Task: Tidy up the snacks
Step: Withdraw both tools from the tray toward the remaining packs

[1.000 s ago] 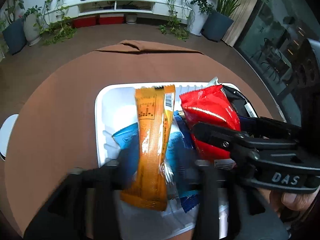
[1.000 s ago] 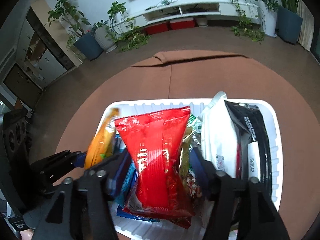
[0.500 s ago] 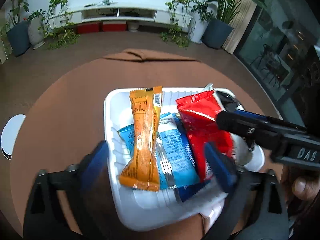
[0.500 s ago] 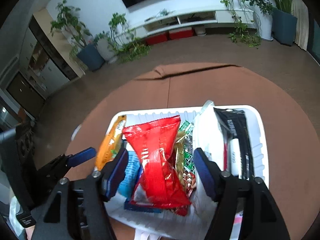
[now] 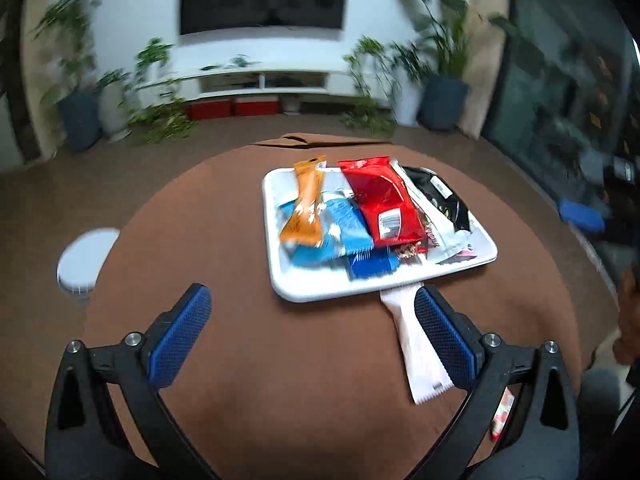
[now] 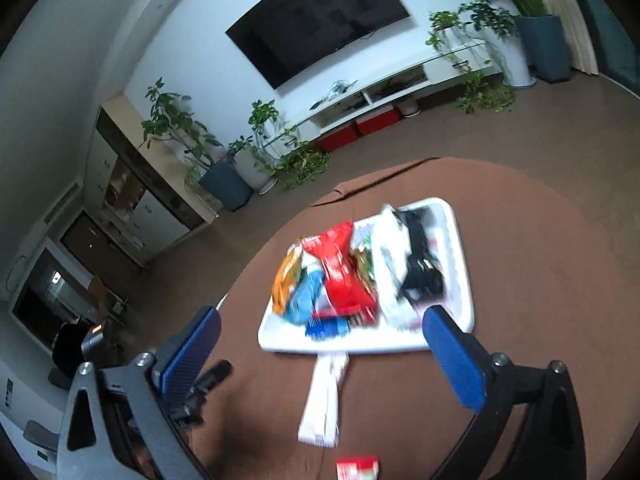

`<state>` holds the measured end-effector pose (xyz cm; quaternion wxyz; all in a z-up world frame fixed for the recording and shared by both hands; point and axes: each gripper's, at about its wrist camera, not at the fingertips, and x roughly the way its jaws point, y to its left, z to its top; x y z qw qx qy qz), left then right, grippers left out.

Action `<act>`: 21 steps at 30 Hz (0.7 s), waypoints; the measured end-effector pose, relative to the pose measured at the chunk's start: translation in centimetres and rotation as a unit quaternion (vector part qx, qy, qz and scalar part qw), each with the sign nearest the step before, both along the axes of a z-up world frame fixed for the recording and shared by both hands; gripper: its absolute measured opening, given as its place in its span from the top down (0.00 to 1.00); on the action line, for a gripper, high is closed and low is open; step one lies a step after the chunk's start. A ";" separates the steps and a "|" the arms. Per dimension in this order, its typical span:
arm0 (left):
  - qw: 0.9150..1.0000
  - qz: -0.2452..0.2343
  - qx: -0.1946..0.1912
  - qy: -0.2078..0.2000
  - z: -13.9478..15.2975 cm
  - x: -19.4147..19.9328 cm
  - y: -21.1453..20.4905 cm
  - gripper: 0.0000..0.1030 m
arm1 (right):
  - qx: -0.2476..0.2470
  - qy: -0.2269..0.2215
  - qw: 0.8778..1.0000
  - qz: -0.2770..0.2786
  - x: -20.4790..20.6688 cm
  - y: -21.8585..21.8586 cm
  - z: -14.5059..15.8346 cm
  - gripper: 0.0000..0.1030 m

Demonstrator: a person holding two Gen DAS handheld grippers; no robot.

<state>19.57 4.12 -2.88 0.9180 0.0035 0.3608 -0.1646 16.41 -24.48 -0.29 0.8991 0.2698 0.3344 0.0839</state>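
A white tray [image 5: 320,300] on the round brown table holds an orange packet [image 5: 306,208], a red packet [image 5: 384,204], blue packets [image 5: 344,236] and a black packet [image 5: 440,196]. My left gripper [image 5: 312,295] stands open and empty, back from the tray's near rim. My right gripper [image 6: 320,316] is also back from the tray [image 6: 360,348], its jaws opening with nothing between them. The red packet [image 6: 340,276] lies in the pile. A white sachet [image 5: 416,352] pokes out from under the tray's near edge, also seen as the white sachet [image 6: 326,396].
A small red packet [image 6: 356,468] lies on the table near me. A white round stool [image 5: 86,260] stands past the table's left edge. A hand [image 5: 628,320] shows at the far right. Plants and a low TV shelf line the far wall.
Both grippers have pulled back and up from the tray and opened wide. The orange packet and the red packet, earlier between the fingers, now lie free in the tray.
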 end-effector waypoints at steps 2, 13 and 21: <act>1.000 0.002 -0.013 0.011 -0.7 -2.1 0.9 0.00 | -0.026 0.014 1.000 -0.012 -1.9 0.4 -0.5 0.00; 0.997 -0.030 -0.008 0.067 -4.8 -11.4 -0.3 0.00 | -0.135 0.108 0.985 0.000 -9.5 5.7 -6.3 0.17; 0.997 -0.049 -0.001 0.058 -3.9 -12.8 -1.4 0.00 | -0.147 0.129 0.980 0.038 -9.1 7.4 -9.0 0.29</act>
